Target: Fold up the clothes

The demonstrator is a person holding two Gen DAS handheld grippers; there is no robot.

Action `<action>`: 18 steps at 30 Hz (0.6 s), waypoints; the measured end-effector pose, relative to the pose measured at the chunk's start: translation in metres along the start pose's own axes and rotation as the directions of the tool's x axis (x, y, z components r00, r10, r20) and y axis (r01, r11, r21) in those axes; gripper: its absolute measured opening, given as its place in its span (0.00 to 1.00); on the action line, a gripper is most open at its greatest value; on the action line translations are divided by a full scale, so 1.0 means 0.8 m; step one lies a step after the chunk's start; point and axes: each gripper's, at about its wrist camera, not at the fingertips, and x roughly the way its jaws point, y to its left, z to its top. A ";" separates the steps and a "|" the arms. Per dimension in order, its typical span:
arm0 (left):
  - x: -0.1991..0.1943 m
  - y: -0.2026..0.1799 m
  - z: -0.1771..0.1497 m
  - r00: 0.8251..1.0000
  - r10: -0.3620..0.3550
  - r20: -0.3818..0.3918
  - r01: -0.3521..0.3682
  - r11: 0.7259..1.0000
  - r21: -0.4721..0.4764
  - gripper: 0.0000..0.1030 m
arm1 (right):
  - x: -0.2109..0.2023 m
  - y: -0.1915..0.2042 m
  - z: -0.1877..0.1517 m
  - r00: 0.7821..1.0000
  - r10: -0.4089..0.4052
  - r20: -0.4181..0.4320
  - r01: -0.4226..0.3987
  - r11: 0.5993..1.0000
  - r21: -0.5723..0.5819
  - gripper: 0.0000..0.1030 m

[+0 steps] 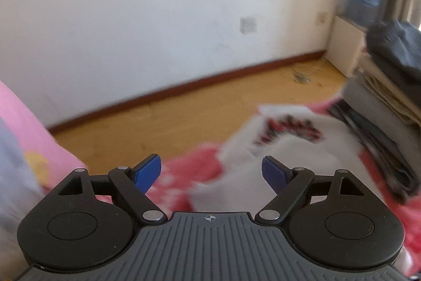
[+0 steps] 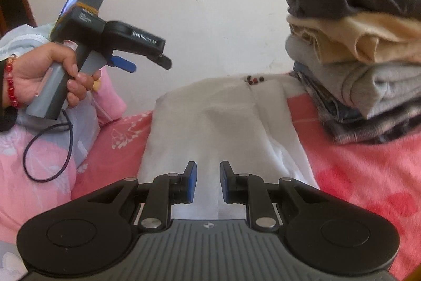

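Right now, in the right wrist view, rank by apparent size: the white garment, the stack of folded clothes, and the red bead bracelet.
1. White garment and stack of folded clothes: look alike in area, unranked; the stack is cut off by the frame.
2. Red bead bracelet: smallest.

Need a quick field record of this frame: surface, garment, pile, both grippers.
surface: pink bedspread
garment: white garment, lying flat, partly folded
pile: folded clothes stack, right of the garment
left gripper: open, nothing between jaws, raised above the bed
right gripper: jaws narrow with a gap, over the garment's near edge; grip unclear
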 end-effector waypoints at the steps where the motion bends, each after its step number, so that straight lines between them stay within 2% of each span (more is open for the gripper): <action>1: 0.010 -0.004 -0.004 1.000 -0.004 -0.028 0.004 1.000 -0.001 0.82 | 0.005 0.000 -0.002 1.000 -0.012 -0.015 0.012 1.000 0.002 0.20; 5: 0.052 0.002 -0.029 0.993 0.005 -0.120 -0.010 0.999 -0.038 0.82 | 0.026 -0.005 -0.008 0.996 -0.042 -0.078 0.043 0.999 0.017 0.20; 9: 0.025 0.008 -0.031 0.998 -0.002 -0.066 -0.004 0.995 -0.095 0.81 | 0.008 -0.006 -0.001 0.999 -0.023 -0.049 0.023 1.000 0.003 0.21; 12: -0.022 0.003 -0.022 0.999 -0.027 0.021 0.028 0.997 -0.066 0.84 | -0.035 -0.014 0.011 1.000 -0.027 -0.009 0.027 0.999 -0.018 0.21; 16: -0.093 -0.024 -0.017 0.984 -0.125 0.129 0.131 0.990 -0.042 0.95 | -0.109 -0.041 0.035 0.999 -0.036 -0.005 0.035 0.994 -0.103 0.22; 18: -0.124 -0.041 -0.019 0.970 -0.169 0.175 0.177 0.984 -0.030 0.96 | -0.141 -0.052 0.049 0.998 -0.059 -0.036 0.051 0.981 -0.188 0.22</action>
